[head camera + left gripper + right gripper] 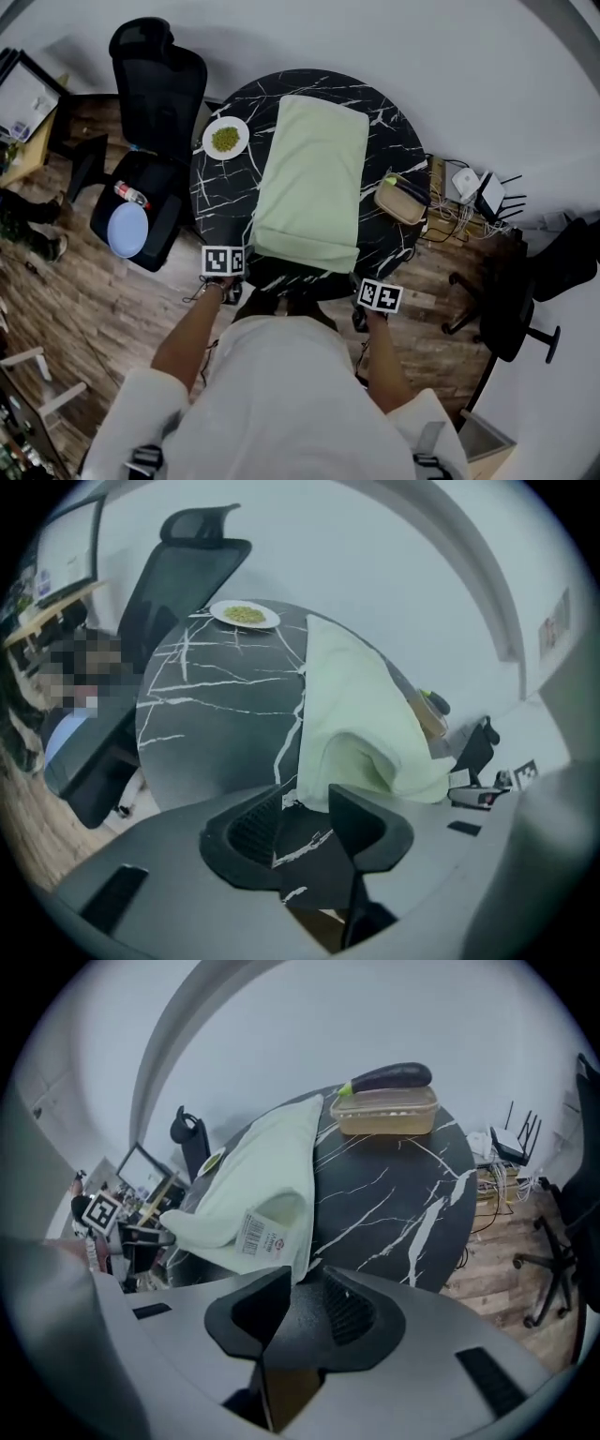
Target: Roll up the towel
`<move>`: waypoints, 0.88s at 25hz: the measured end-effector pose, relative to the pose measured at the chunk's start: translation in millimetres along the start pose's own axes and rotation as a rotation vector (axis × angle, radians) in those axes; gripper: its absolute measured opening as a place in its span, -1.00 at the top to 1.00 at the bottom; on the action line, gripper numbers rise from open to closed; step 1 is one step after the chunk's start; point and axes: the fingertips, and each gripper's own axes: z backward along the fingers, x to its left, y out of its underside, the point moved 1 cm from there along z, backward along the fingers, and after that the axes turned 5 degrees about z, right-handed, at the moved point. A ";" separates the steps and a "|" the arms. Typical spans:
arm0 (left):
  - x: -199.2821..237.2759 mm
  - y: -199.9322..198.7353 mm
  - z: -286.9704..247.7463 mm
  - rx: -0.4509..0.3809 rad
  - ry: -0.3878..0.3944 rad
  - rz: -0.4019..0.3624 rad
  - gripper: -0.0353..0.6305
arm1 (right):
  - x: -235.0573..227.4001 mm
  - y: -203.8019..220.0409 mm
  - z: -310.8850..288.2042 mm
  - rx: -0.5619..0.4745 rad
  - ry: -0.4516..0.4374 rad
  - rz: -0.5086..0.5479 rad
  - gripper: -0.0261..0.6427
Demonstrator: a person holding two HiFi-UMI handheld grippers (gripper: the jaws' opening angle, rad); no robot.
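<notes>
Left gripper (pixel 310 829): we see the ribbed dark jaws standing apart with nothing clamped. The towel's near-left corner lies just past the tips, at 1 o'clock.
Right gripper (pixel 302 1312): the jaws are spread here too, with the pads off the cloth. The near-right corner sits just ahead at 11 o'clock.
Towel (pixel 314 178): pale green, soft and matte, folded into a long strip. It lies unrolled along the table's middle from 6 to 12 o'clock, and its near end is humped into a loose hollow fold.
Label (pixel 251 1233): a white printed tag on the near-right corner.
Table (pixel 217 202): round and glossy black, with white marble veins.
Container (pixel 397 202): a tan lidded box at 4 o'clock.
Eggplant (pixel 390 1076): dark, shiny and long, lying on the container.
Plate (pixel 208 142): white and round, at 10 o'clock. We think the heap on it is green food.
Chair (pixel 157 82): a black office chair beyond the table at 10 o'clock.
</notes>
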 end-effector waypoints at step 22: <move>4.8 10.7 -5.6 0.052 0.065 0.076 0.83 | 24.4 9.7 -24.1 0.036 -0.010 0.372 0.82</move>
